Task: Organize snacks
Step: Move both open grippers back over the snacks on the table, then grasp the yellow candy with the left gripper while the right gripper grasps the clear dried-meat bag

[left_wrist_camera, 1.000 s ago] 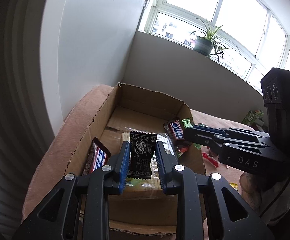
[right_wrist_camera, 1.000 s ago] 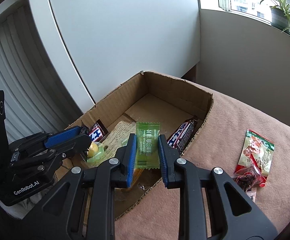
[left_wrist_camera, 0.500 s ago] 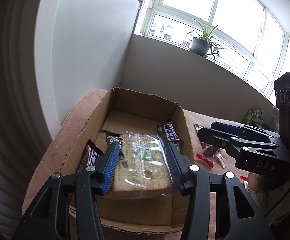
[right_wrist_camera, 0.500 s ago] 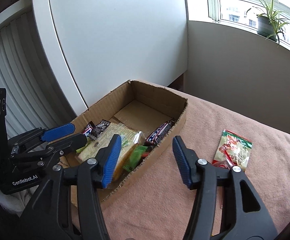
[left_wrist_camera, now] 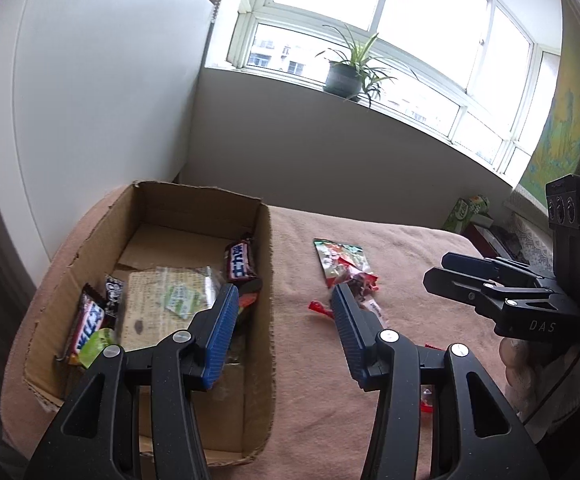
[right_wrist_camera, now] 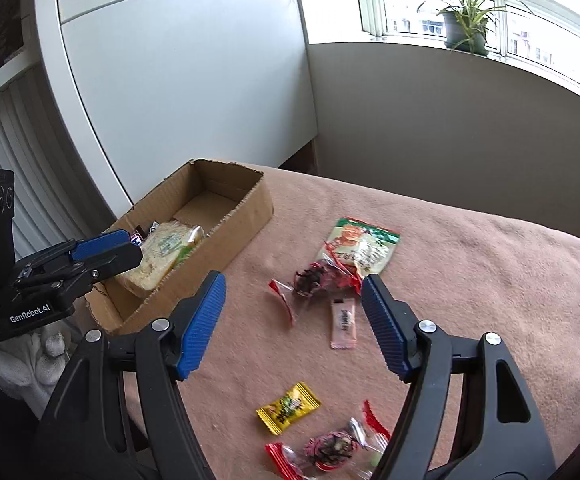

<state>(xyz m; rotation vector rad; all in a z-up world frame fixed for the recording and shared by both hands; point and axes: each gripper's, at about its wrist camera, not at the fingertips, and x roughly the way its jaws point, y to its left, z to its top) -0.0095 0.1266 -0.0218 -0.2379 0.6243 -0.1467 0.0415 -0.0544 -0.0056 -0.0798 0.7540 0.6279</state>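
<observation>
An open cardboard box [left_wrist_camera: 268, 264] [right_wrist_camera: 246, 216] sits at the left of a pink-covered table. It holds a wrapped bread pack [left_wrist_camera: 162, 304] [right_wrist_camera: 158, 256], chocolate bars [left_wrist_camera: 239, 261], a black packet [left_wrist_camera: 113, 294] and a green candy [left_wrist_camera: 95, 345]. My left gripper [left_wrist_camera: 282, 312] is open and empty over the box's right wall. My right gripper [right_wrist_camera: 294, 316] is open and empty above loose snacks: a green-and-red bag [right_wrist_camera: 364, 246], a clear red-trimmed packet [right_wrist_camera: 314, 280], a pink stick [right_wrist_camera: 344, 322], a yellow candy [right_wrist_camera: 288, 407].
More clear red-trimmed packets [right_wrist_camera: 330, 446] lie at the table's near edge. A white panel [right_wrist_camera: 186, 92] stands behind the box. A potted plant [left_wrist_camera: 346, 76] sits on the windowsill. A green carton [left_wrist_camera: 464, 212] stands beyond the table's far right edge.
Both grippers opened and let go: the black packet and the green candy now lie in the box. Both grippers then pulled back and swung right, toward the loose snacks on the cloth.
</observation>
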